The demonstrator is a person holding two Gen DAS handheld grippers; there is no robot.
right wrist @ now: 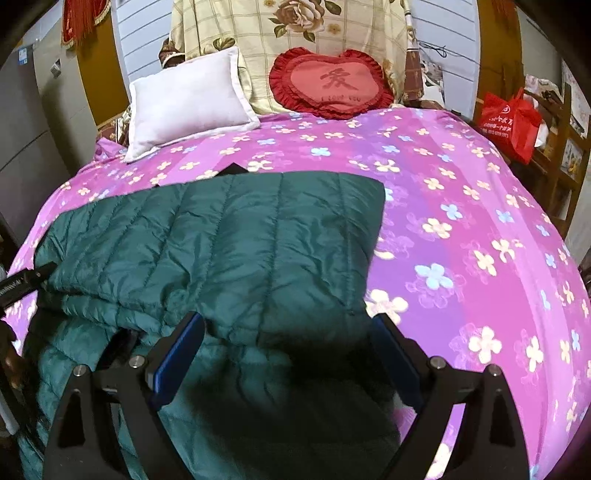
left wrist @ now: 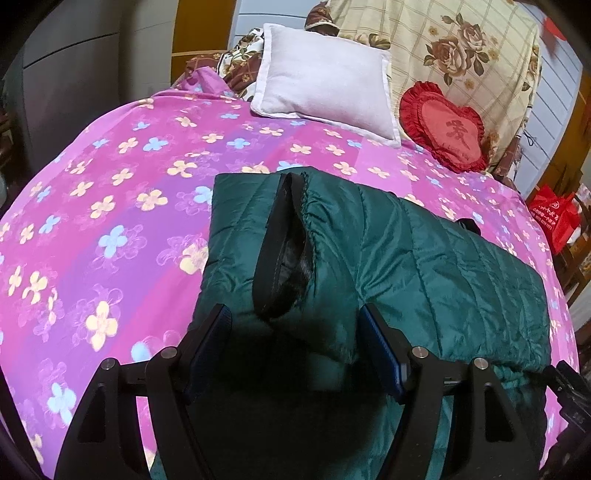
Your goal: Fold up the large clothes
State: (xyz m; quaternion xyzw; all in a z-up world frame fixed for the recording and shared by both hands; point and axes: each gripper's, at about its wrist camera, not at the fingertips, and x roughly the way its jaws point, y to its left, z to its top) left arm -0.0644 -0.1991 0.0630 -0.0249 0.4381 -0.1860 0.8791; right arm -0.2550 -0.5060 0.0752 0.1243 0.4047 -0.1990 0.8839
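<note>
A dark green quilted down jacket [left wrist: 388,254] lies folded on the pink flowered bedspread [left wrist: 110,192]. Its black-lined collar opening [left wrist: 284,251] faces up in the left wrist view. My left gripper [left wrist: 295,325] is open, its blue-padded fingers [left wrist: 212,332] just above the jacket's near left edge, holding nothing. In the right wrist view the jacket [right wrist: 221,240] covers the left half of the bedspread [right wrist: 480,221]. My right gripper [right wrist: 288,332] is open over the jacket's near right corner, empty. The left gripper's tip [right wrist: 26,282] shows at the left edge.
A white pillow [right wrist: 188,99] and a red heart cushion [right wrist: 330,85] lean at the head of the bed against a rose-print cover [right wrist: 295,26]. A red bag [right wrist: 511,122] sits on a wooden shelf to the right. A grey cabinet [left wrist: 70,85] stands left.
</note>
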